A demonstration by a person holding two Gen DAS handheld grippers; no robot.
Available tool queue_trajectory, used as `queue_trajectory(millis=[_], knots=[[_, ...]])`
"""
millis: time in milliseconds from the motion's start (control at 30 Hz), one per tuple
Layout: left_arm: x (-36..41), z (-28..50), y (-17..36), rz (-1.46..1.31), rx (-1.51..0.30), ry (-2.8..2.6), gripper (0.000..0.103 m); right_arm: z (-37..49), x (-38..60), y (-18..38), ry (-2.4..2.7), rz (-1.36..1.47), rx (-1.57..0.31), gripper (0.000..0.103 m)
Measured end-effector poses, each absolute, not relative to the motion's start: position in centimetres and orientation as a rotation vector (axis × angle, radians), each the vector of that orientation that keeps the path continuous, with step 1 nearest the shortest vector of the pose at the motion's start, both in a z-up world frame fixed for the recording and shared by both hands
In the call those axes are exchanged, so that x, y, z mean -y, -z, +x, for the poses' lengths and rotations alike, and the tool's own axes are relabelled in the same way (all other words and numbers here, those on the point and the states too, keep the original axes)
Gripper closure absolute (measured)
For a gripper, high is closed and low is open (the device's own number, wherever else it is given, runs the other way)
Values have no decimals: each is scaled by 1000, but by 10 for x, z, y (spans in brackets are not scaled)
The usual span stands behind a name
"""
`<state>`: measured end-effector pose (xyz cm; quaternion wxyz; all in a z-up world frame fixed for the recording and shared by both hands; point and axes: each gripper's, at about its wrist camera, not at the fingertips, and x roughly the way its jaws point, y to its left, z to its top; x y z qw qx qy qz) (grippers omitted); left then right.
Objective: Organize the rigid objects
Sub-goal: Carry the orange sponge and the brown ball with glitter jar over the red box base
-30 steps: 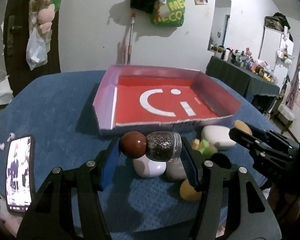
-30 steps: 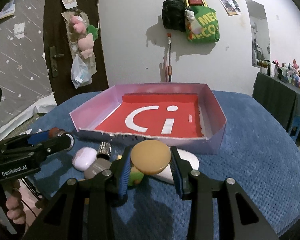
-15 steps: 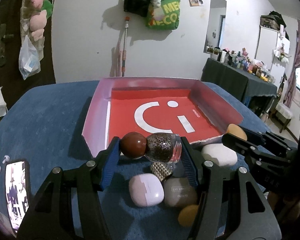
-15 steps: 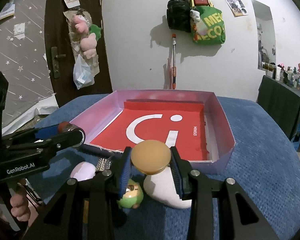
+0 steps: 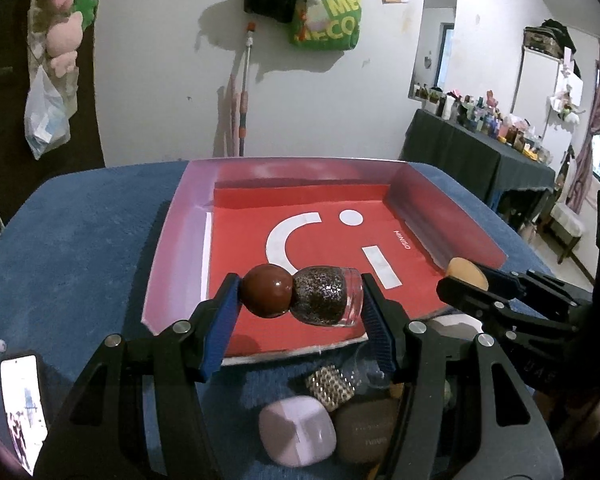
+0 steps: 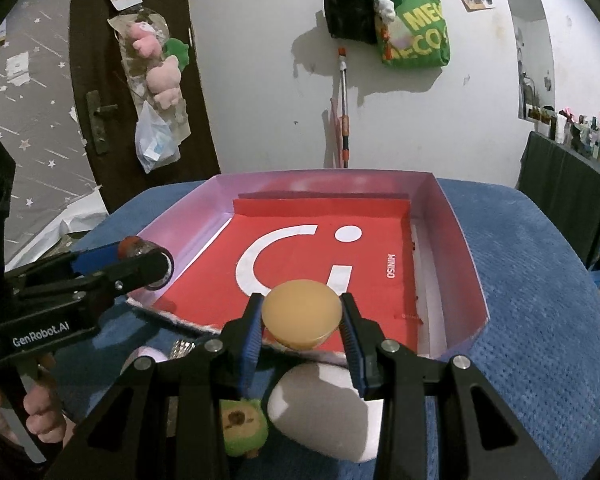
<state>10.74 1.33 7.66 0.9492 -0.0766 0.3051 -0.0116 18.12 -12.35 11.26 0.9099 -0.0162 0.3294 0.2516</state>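
- Left wrist view, nearest: lilac earbud case (image 5: pixel 297 435), taupe case (image 5: pixel 366 436) and studded metallic piece (image 5: pixel 330 387) lying close together on blue table cover (image 5: pixel 80 240), outside the tray; not yet sorted.
- Same view, low left: phone (image 5: pixel 22 406) with lit screen lying on the cover, well apart from the pile.
- Left gripper (image 5: pixel 300 300): jaws closed part-way on glitter bottle with round dark-red cap (image 5: pixel 302 296), gripped end to end and lying sideways; held over the near edge of the tray, not yet set down.
- Right wrist view, nearest: green plush figure (image 6: pixel 242 432) and white egg-shaped object (image 6: pixel 320 408) resting on the cover just before the tray's near wall; also unsorted.
- Right gripper (image 6: pixel 302 322): jaws closed part-way on tan round compact (image 6: pixel 300 314), clamped at its rim, carried above the near wall.
- Beyond: pink-walled tray (image 6: pixel 458 236) with red floor sheet and white smile mark; nothing resting on the floor in either view.
- Judged progress: early stage. Two items lifted and over the tray, none deposited; at least five still on the cover.
- Far: hanging bags, broom handle, door.
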Motion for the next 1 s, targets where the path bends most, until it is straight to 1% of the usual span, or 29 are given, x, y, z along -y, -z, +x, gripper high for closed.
queue_trajectory(millis=[400, 1000], knots=[[-25, 154, -51, -168, -736, 17, 46, 223, 108, -94, -499, -65, -767, 63], [-30, 191, -19, -155, -866, 5, 46, 260, 97, -63, -441, -120, -895, 63]])
